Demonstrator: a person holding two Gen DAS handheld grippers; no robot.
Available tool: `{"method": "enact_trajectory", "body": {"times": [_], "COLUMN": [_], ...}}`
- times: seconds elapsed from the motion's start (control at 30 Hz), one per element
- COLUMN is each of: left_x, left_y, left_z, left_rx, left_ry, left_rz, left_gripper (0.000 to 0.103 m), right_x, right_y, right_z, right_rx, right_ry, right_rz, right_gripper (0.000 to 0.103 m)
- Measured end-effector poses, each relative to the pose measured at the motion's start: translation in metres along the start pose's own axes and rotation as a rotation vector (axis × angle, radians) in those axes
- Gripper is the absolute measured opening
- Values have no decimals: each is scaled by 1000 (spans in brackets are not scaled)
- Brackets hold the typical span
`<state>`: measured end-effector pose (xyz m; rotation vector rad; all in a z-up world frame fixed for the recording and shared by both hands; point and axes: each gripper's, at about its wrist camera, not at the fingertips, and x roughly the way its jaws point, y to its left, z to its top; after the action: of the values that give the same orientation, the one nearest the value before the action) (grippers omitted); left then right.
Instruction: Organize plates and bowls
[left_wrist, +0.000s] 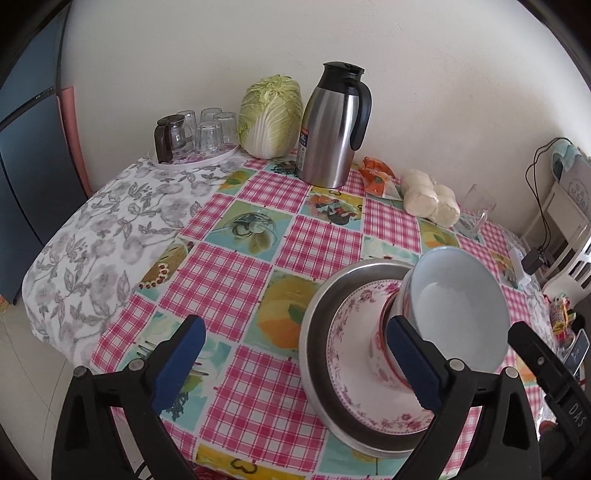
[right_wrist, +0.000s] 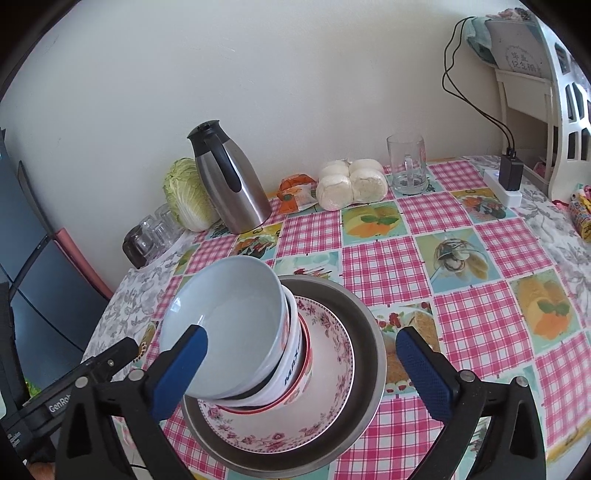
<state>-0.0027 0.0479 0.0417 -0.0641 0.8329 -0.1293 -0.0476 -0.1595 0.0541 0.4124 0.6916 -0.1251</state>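
Both claws stand wide apart and hold nothing. Left claw (left_wrist: 299, 354): its left pad sits over bare tablecloth, its right pad (left_wrist: 415, 363) is in front of the stack of dishes; whether it touches the stack cannot be told. Right claw (right_wrist: 301, 365): its left pad (right_wrist: 181, 371) overlaps the rim of the top bowl in the right wrist view, contact uncertain; its right pad is clear of the stack, over the cloth. The stack sits on the bench (left_wrist: 229, 280) near its front edge. From the bottom up: a metal pan (right_wrist: 369, 339), a floral plate (right_wrist: 332, 350) with pink flowers lying inside it, a white bowl with red trim and blue lettering (right_wrist: 295, 365) on the plate, and a pale blue bowl (right_wrist: 229, 317) nested on top, the uppermost bowls looking tilted in both fisheye views. The bench carries a pink check cloth with fruit panels over a grey floral cloth. Along the wall behind: a tray of upturned glasses with a small glass pot (left_wrist: 192, 134), a napa cabbage (left_wrist: 271, 116), a steel thermal jug (left_wrist: 332, 125), an orange packet (left_wrist: 378, 177), a bag of steamed buns (right_wrist: 351, 182) and a glass mug (right_wrist: 406, 166). A power strip with a black adapter (right_wrist: 508, 179) lies at the far right, beside a white rack (right_wrist: 561, 110).
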Motion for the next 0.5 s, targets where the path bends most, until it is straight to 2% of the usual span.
{"method": "enact_trajectory", "body": {"times": [0.37, 0.5], "left_x": [-6, -5], "left_y": [4, 0], "left_z": [-17, -23], "left_rx": [20, 70], "left_ry": [8, 19], "left_rz": [-30, 9], "left_gripper": [99, 99], "right_x": [-6, -5], "right_y": [-2, -5], "right_z": [-22, -28], "right_rx": [-29, -31], "right_ry": [32, 46], "right_rz": [-31, -47], "right_gripper": [103, 103]}}
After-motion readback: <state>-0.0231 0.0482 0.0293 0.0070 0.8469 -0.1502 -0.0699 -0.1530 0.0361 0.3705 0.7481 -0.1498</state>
